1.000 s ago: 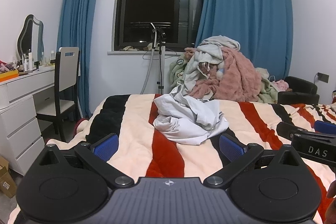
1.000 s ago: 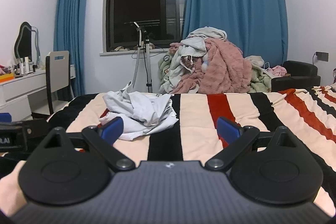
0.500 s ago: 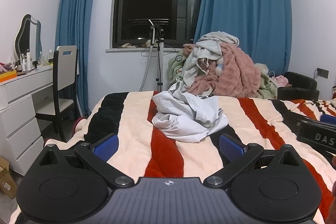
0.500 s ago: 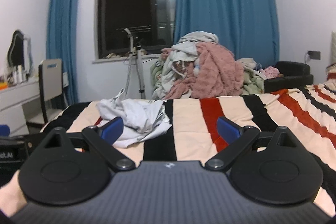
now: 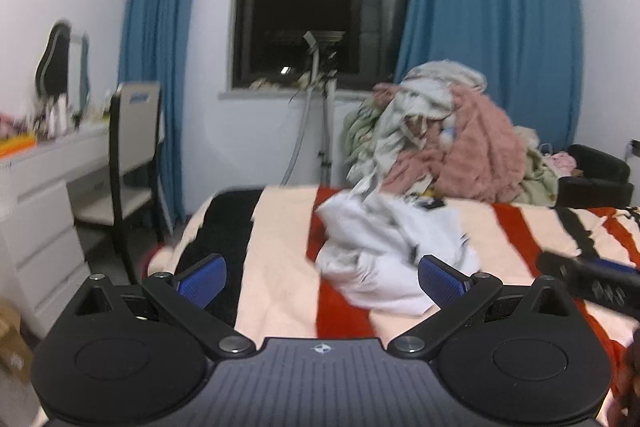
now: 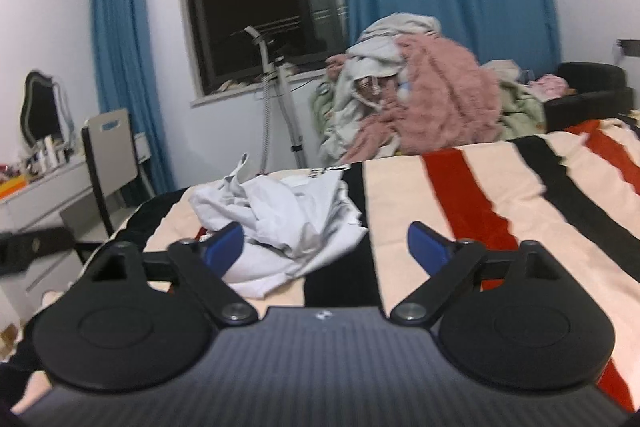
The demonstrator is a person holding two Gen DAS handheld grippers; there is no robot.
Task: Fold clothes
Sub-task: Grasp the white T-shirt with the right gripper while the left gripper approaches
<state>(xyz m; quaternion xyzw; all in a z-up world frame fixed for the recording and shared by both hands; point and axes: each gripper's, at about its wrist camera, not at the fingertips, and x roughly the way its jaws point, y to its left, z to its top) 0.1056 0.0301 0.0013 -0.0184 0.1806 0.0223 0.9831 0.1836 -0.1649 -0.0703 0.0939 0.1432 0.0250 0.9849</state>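
Note:
A crumpled white garment (image 5: 384,251) lies on the striped bed (image 5: 280,259). In the left wrist view my left gripper (image 5: 322,277) is open and empty, just short of the garment. In the right wrist view the same garment (image 6: 288,223) lies ahead and to the left on the bed (image 6: 460,195). My right gripper (image 6: 326,247) is open and empty, its left fingertip (image 6: 224,247) in front of the cloth. The right gripper also shows at the right edge of the left wrist view (image 5: 592,279).
A tall heap of pink, grey and green laundry (image 5: 448,143) stands beyond the bed under blue curtains. A garment steamer stand (image 5: 324,107) is by the window. A white dresser (image 5: 44,195) and chair (image 5: 132,155) are on the left; a black armchair (image 5: 596,175) is on the right.
Both grippers have moved forward toward the white garment, which now looks larger and nearer. The right view has tilted. Both jaws stay open.

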